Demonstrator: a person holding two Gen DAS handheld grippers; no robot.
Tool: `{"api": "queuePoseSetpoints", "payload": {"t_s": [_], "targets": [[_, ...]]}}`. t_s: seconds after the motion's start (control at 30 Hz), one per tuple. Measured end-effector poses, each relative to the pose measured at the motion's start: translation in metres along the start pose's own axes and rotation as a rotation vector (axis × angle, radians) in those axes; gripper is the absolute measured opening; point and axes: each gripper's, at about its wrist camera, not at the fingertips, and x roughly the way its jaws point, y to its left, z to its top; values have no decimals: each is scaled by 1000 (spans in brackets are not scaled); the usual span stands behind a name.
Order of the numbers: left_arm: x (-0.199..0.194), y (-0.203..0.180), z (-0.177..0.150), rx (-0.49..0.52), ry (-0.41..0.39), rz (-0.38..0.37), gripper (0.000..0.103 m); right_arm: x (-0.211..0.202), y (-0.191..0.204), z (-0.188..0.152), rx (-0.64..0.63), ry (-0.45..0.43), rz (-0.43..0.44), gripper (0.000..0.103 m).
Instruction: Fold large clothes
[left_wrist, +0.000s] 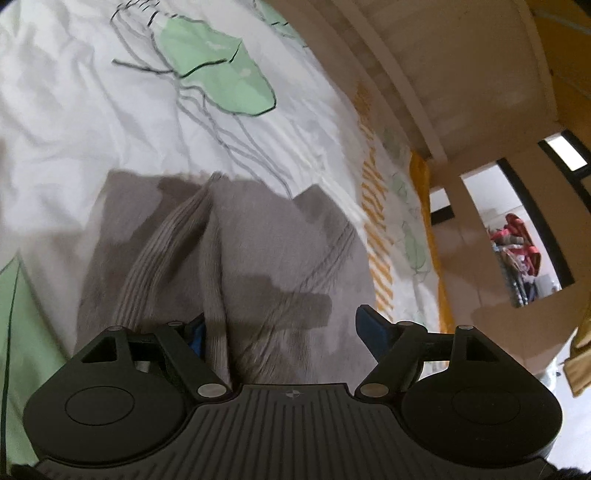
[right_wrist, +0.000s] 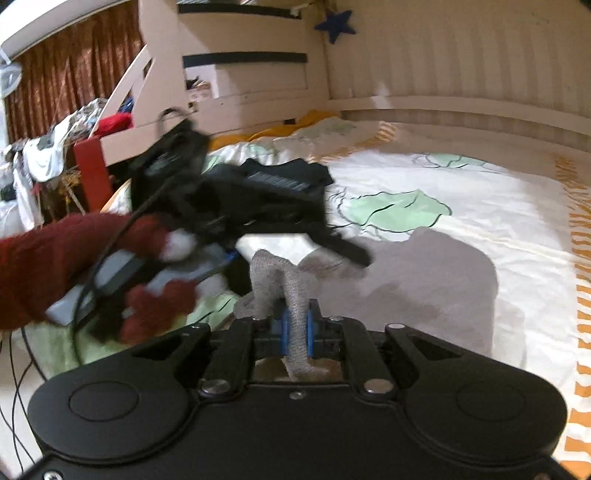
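A grey knit garment (left_wrist: 258, 236) lies spread on a white bed cover with green leaf prints (left_wrist: 92, 110). A ribbed strip of it rises toward my left gripper (left_wrist: 282, 328), whose jaws stand wide apart just above the cloth. In the right wrist view my right gripper (right_wrist: 295, 326) is shut on a bunched fold of the grey garment (right_wrist: 424, 277), lifted off the cover (right_wrist: 480, 192). The left gripper (right_wrist: 229, 199) shows there too, held by a hand in a dark red sleeve (right_wrist: 44, 258), over the garment's far edge.
A white slatted bed wall (right_wrist: 461, 55) runs behind the bed. A bunk ladder and frame (right_wrist: 155, 74) stand at the left with piled clothes (right_wrist: 55, 147). A dark folded item (right_wrist: 295, 170) lies on the cover. A yellow blanket (right_wrist: 280, 129) lies at the head.
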Motion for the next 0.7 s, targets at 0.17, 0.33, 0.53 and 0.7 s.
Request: {"api": "queuePoseSetpoints", "payload": {"t_s": [0.17,0.33,0.53,0.7], "targets": [[-1,-13,0,121,-27,37,19,3,5,-9,8,23,10,15],[-39,-40,6,277,-87,21,15,-2,-3,-1,127,-18,47,15],[-43,-5,15,243,-74,137,16,27,9,9,141,-1,104,15],[-28,40,3,117,-81,159,30,78,8,-22,148,162,107,24]]}}
